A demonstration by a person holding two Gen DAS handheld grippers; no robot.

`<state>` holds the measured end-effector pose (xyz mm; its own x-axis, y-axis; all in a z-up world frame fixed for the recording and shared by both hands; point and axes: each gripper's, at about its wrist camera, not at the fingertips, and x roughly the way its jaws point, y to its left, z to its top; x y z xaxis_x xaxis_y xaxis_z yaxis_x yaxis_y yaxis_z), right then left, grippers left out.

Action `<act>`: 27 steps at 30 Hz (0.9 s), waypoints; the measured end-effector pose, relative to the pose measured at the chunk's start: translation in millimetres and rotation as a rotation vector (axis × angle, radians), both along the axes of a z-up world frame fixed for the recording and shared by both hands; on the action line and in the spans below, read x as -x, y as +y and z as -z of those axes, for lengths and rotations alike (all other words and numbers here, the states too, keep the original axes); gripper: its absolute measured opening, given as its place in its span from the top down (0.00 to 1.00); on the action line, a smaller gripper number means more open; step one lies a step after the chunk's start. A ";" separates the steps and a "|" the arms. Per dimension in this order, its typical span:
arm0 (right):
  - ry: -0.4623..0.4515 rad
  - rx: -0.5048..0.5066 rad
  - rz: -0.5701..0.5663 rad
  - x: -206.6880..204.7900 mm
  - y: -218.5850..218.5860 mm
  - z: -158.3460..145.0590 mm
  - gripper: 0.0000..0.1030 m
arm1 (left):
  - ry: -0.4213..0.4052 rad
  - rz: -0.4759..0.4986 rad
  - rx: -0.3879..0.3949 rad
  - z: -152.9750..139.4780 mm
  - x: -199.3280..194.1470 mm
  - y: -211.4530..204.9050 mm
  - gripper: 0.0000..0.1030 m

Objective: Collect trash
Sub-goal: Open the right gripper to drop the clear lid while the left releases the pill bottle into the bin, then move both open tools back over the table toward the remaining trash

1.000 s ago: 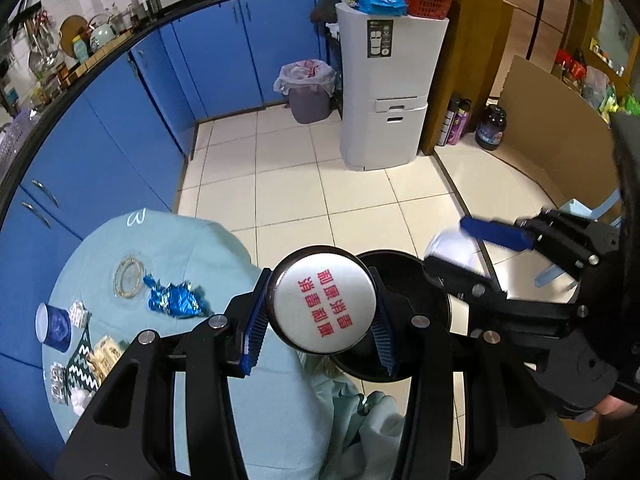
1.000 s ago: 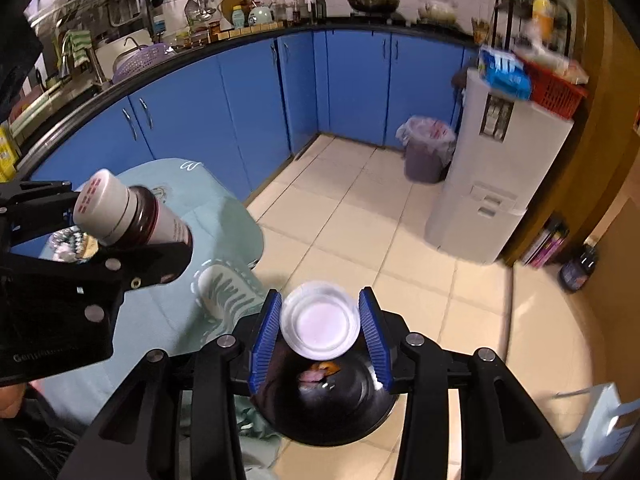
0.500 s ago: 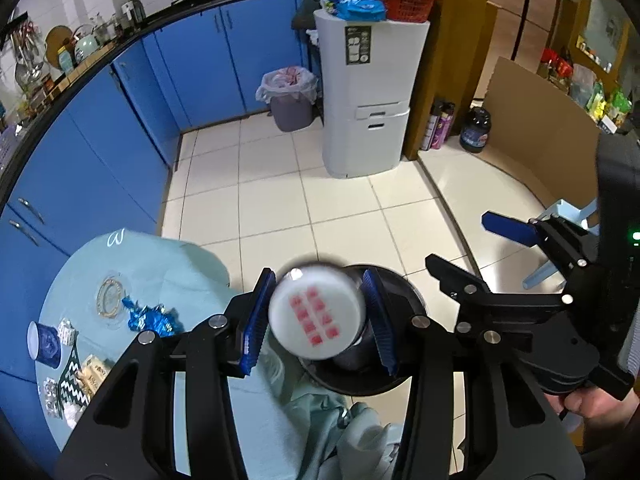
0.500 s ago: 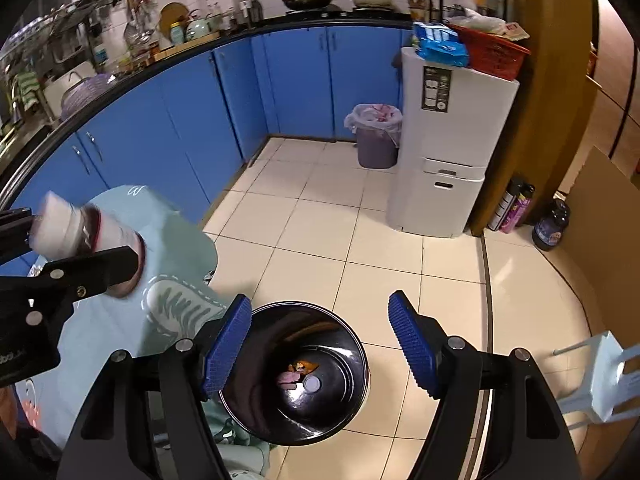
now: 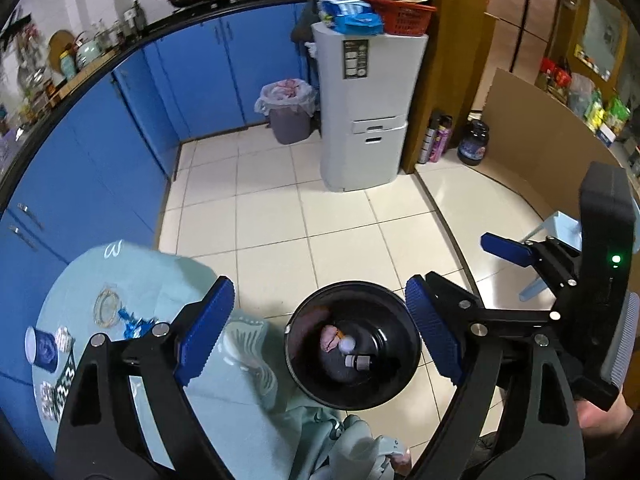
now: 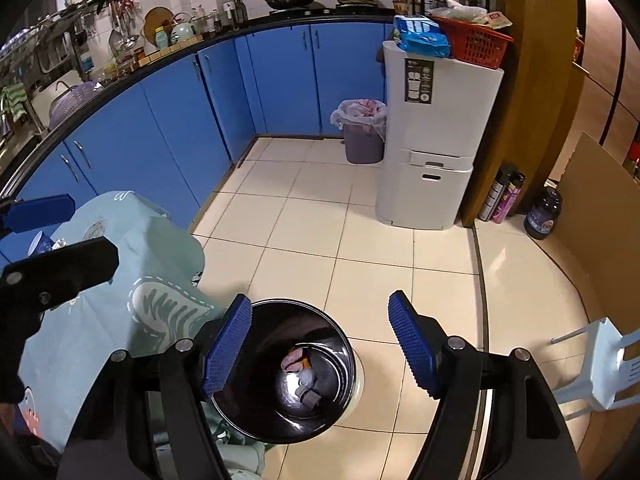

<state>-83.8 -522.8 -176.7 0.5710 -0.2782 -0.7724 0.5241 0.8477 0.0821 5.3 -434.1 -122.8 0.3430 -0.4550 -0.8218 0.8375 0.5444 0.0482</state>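
Trash still to collect lies on my bench (image 5: 168, 280), the round one under a pale green cloth, well apart from both of my tools. A crumpled blue wrapper (image 5: 134, 326) sits near a thin ring-shaped lid (image 5: 107, 307); closer to the bench's edge are a small blue cup (image 5: 42, 347) and a few foil scraps (image 5: 64, 338).

My left tool (image 5: 320, 324) hangs above the black bin (image 5: 414, 354) on the floor just beside the bench, its jaws opening with nothing between them. My right tool (image 6: 320, 344) hovers over the same bin (image 6: 347, 350), jaws spread and empty. A bottle (image 5: 358, 362) and a white cap (image 5: 347, 344) lie at the bottom of the bin with some pinkish waste.

I judge the wrapper to be feather-light, soft and crinkly; it should crush between the pads, so I would pinch it across its bunched middle. The cup looks light and thin-walled, likely to buckle under a hard squeeze; a gentle grip across the rim or body seems best. The foil scraps lie flat and may be slippery, so they would need a low pinch at an edge that stands up.
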 end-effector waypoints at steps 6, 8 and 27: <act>-0.054 0.057 -0.076 -17.9 29.4 -11.7 0.33 | 0.000 -0.137 0.008 1.0 -26.5 45.2 0.16; -0.070 0.082 -0.111 -28.1 44.5 -16.0 0.33 | 0.001 -0.205 0.007 3.4 -39.1 70.8 0.16; -0.037 -0.031 -0.483 -167.4 206.5 -7.0 0.33 | -0.028 -0.722 -0.039 27.9 -111.1 308.8 0.16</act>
